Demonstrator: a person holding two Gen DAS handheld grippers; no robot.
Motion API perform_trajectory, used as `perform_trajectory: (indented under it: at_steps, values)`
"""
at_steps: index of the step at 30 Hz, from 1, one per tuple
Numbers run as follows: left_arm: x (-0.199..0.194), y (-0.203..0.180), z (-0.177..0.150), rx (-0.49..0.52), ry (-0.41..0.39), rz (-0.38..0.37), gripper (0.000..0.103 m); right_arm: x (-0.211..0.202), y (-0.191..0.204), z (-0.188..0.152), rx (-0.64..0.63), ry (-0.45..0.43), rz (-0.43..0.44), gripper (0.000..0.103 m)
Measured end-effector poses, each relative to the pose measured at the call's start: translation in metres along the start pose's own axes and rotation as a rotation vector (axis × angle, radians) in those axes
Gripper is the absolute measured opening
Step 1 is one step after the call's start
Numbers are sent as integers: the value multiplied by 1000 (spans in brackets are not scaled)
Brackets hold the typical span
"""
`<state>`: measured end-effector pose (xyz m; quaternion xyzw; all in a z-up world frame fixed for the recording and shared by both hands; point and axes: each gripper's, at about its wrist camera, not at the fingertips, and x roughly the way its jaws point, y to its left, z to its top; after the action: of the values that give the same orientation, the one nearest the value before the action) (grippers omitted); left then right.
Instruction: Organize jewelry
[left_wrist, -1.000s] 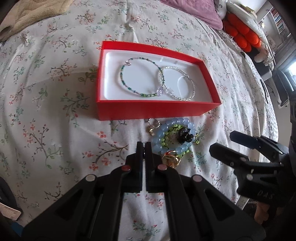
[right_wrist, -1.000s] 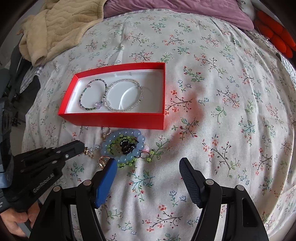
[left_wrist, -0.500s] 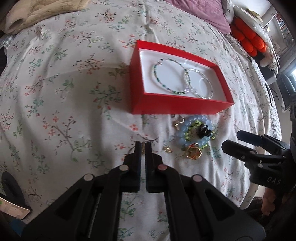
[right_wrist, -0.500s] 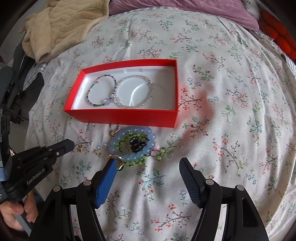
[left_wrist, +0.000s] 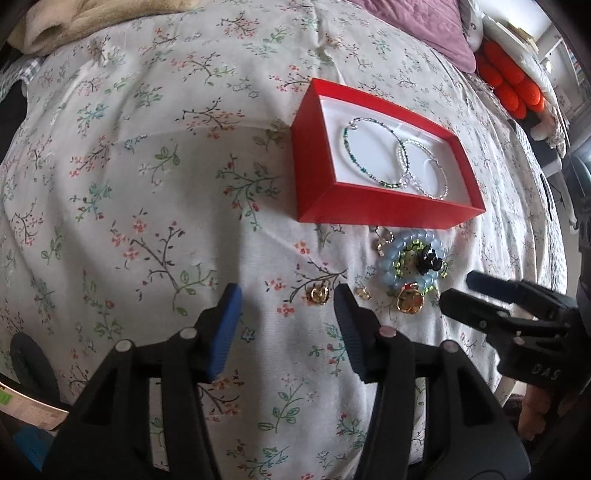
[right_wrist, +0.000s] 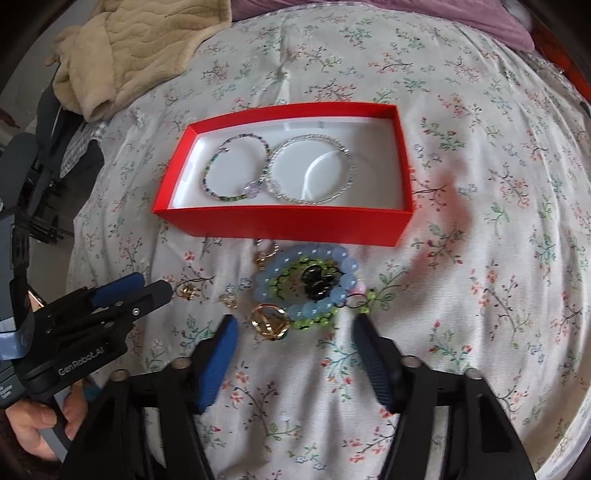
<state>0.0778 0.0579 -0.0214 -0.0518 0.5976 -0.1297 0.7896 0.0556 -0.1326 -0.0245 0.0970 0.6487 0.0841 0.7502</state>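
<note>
Your left gripper (right_wrist: 153, 290) reads "GenRobot.AI", fingers apart by a gold earring (left_wrist: 320, 294). Your right gripper (right_wrist: 291, 330) (marked "DAS") gapes before the bracelets (right_wrist: 306, 284).

The bedspread (right_wrist: 480, 184) is patterned with small pink and green floral sprigs on white. The box (right_wrist: 288, 225) is coloured red outside and white within. A green beaded bracelet (right_wrist: 236, 168) and a silver one (right_wrist: 312, 170) are seen inside. Pale blue beads (right_wrist: 306, 284), lime-green beads (right_wrist: 314, 323) and a gold ring (right_wrist: 269, 321) are shown nearer. A beige blanket (right_wrist: 140, 44) is seen far left.
</note>
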Motion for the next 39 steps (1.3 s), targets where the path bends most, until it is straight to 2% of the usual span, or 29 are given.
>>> perform_trajectory:
  at_steps: [2, 5, 10, 18, 20, 26, 33, 37, 39]
  values:
    - [-1, 2, 0, -10, 0, -5, 54, 5, 4, 0, 2, 16, 21, 42]
    - [-3, 2, 0, -12, -6, -9, 54, 12, 10, -1, -8, 33, 31, 32]
    - [-4, 2, 0, -14, -8, -28, 54, 18, 25, -3, -48, 37, 29, 32]
    - [4, -2, 1, -21, 9, -56, 53, 38, 33, 1, -59, 65, -25, 30]
    - [8, -6, 3, -17, 16, -66, 49, 44, 35, 3, -60, 72, -33, 23]
    - [21, -15, 4, -7, 48, -75, 34, 45, 36, 3, -57, 63, -15, 22]
    - [28, -20, 5, 13, 56, -52, 22, 26, 33, 0, -59, 33, 23, 22]
    - [30, -23, 4, 34, 59, -33, 12, 13, 27, -2, -48, 13, 46, 22]
    - [30, -25, 4, 43, 56, -19, 11, 8, 24, -2, -39, 5, 56, 22]
